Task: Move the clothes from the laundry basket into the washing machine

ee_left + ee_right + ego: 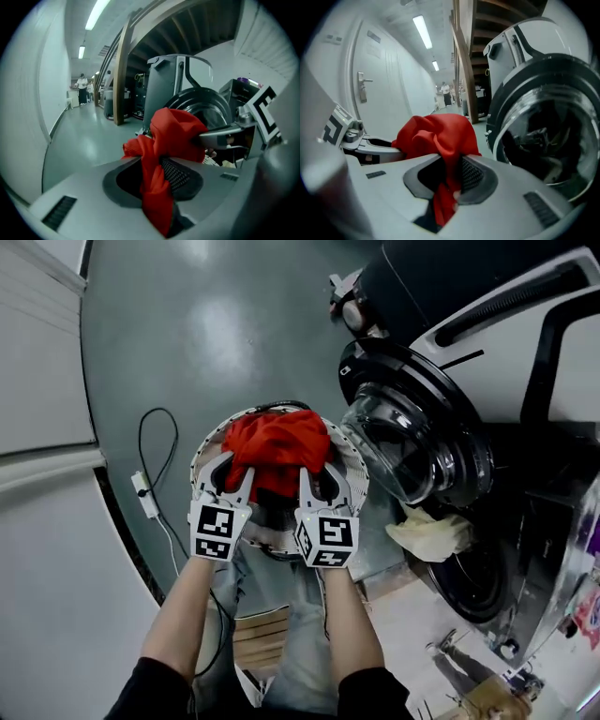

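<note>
A bunched red garment (277, 448) hangs between both grippers, held up over the white laundry basket (208, 439). My left gripper (242, 471) is shut on its left side; in the left gripper view the red cloth (161, 159) is pinched between the jaws. My right gripper (306, 471) is shut on the right side, with red cloth (443, 161) squeezed between its pads. The washing machine's round glass door (412, 437) stands open just right of the garment. The dark drum opening (473, 582) lies below it.
A pale cloth (431, 532) hangs at the drum's rim. A white power strip with a black cable (145, 495) lies on the grey floor left of the basket. A white wall (42, 352) bounds the left side. People stand far down the corridor (82, 89).
</note>
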Tool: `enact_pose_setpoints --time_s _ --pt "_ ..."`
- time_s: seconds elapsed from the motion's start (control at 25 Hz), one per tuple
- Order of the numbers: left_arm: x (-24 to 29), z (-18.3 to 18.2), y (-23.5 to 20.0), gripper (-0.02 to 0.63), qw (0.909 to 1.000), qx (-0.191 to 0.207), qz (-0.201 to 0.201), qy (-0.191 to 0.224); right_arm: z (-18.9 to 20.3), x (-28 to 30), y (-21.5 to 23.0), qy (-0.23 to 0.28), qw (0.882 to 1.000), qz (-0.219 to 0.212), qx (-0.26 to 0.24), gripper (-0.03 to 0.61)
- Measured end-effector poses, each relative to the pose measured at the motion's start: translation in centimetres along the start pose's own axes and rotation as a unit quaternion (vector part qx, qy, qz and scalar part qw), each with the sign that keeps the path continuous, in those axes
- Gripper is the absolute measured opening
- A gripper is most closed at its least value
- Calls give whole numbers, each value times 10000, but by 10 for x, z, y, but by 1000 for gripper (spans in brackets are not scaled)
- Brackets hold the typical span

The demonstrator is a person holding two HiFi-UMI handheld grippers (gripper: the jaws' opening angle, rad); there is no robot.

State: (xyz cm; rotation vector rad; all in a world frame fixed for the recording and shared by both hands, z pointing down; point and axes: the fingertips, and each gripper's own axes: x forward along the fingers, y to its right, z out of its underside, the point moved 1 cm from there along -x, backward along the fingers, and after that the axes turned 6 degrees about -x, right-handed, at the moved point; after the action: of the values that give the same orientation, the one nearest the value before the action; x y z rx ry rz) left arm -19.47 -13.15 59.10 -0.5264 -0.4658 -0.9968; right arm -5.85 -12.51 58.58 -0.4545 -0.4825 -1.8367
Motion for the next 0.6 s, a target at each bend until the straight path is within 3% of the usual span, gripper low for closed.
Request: enact_pose_setpoints --time_s 0.28,0.6 --pt "-57 -103 26 121 9958 424 502 642 -102 -67 -1 859 9943 615 149 74" --pt "-130 -222 79 124 9804 1051 1102 1250 -214 -166 3 1584 9815 1074 95 74"
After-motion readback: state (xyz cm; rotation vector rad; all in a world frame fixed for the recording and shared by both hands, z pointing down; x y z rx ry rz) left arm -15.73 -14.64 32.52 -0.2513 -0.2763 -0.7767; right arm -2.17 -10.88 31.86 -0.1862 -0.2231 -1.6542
